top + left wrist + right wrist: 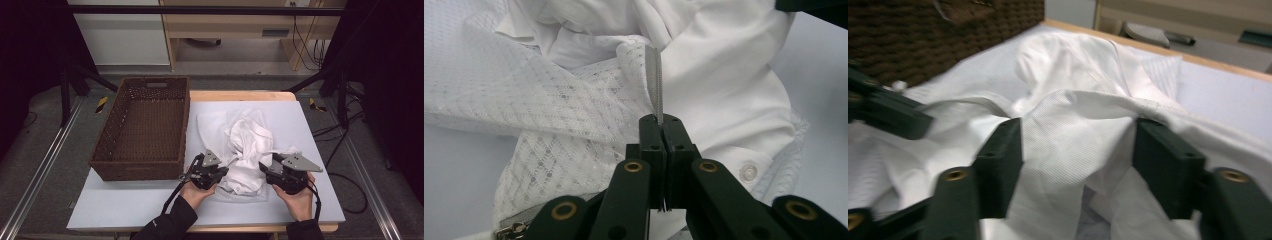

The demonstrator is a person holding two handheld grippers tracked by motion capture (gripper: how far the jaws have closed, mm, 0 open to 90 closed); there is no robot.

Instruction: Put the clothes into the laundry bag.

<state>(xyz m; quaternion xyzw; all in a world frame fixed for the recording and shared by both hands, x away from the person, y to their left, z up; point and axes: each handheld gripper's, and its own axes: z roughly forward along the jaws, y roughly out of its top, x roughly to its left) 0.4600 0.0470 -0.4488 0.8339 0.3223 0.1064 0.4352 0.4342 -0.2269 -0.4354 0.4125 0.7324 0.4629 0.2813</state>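
A heap of white clothes lies crumpled on the table's pale mat. My left gripper is at the heap's near left edge. In the left gripper view it is shut on a thin upright edge of a white mesh-patterned garment, with a plain white shirt and its button behind. My right gripper is at the heap's near right side. Its jaws stand open on either side of a raised fold of white fabric, not closed on it.
An empty brown wicker basket sits on the table's left half, right beside the clothes; its wall also appears in the right gripper view. A zipper pull hangs at the mesh garment's lower edge. Bare mat lies right of the heap.
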